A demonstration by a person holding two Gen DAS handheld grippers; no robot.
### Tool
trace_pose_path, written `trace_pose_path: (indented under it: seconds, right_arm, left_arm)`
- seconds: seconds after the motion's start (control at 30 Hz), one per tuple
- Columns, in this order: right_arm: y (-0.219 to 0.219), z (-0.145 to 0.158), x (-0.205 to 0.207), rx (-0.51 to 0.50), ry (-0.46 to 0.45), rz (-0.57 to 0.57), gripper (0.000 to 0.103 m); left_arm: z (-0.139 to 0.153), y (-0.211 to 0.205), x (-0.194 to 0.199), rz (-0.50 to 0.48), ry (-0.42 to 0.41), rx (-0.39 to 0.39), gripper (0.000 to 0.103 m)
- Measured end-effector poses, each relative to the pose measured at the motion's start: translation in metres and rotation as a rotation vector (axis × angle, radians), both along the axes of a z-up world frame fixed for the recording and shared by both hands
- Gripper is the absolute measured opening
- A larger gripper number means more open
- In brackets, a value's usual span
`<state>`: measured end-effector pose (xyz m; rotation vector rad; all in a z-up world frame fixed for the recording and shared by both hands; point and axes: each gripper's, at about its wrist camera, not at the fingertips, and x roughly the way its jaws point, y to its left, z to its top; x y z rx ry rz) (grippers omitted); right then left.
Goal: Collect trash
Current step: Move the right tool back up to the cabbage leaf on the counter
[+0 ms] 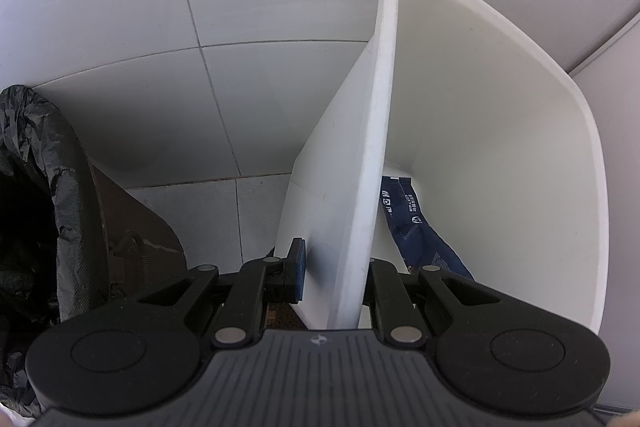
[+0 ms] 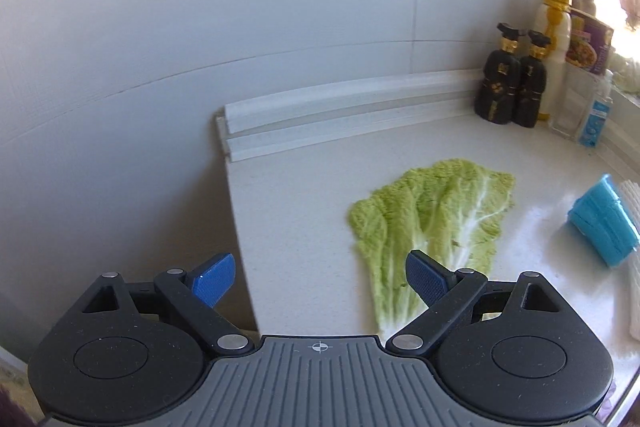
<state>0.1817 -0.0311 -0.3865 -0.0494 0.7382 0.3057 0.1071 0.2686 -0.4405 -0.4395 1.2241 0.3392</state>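
Left wrist view, left to right:
- Black bin bag [image 1: 28, 187], crumpled, at the far left edge, on a brown holder.
- Tiled floor [image 1: 140, 27], pale, seen below.
- Left gripper [image 1: 334, 269], clamped on the wall of the white bin [image 1: 480, 107]; one blue pad is seen pressed on the outer face, the other finger is hidden inside the rim. The bin is held up over the floor.
- Dark blue wrapper [image 1: 420, 227], lying inside the bin at its bottom.

Right wrist view, left to right:
- Right gripper [image 2: 320, 279], jaws spread wide, nothing between them, held above the near edge of the countertop [image 2: 300, 207].
- Cabbage leaf [image 2: 432, 219], flat on the countertop, just ahead of the right-hand pad; not touched.
- Two dark bottles [image 2: 512, 83], upright in the back corner, beside a yellow-capped bottle.
- Blue sponge [image 2: 604, 223], at the right edge.

Step judged in hand: approach to the leaf, one piece of trash already binned.

Next move judged to require: the open jaws lowered over the stem end, the thin leaf pinched against the surface, then carried to the bin.
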Motion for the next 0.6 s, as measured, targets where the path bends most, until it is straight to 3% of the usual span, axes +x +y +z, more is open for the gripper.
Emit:
trace_pose_path:
  seconds: [0.17, 0.4, 0.6]
  right_arm:
    - [-0.018, -0.008, 0.015, 0.026, 0.056, -0.046, 0.094]
    - [-0.027, -0.028, 0.051, -0.048, 0.082, -0.158, 0.094]
    - [-0.042, -0.04, 0.077, -0.011, 0.142, -0.23, 0.094]
  left_arm:
    - [0.001, -0.001, 0.0, -0.002, 0.0, 0.002, 0.012]
    - [0.001, -0.001, 0.0, -0.003, 0.001, 0.003, 0.012]
    - [0.001, -0.002, 0.0, -0.004, 0.002, 0.005, 0.012]
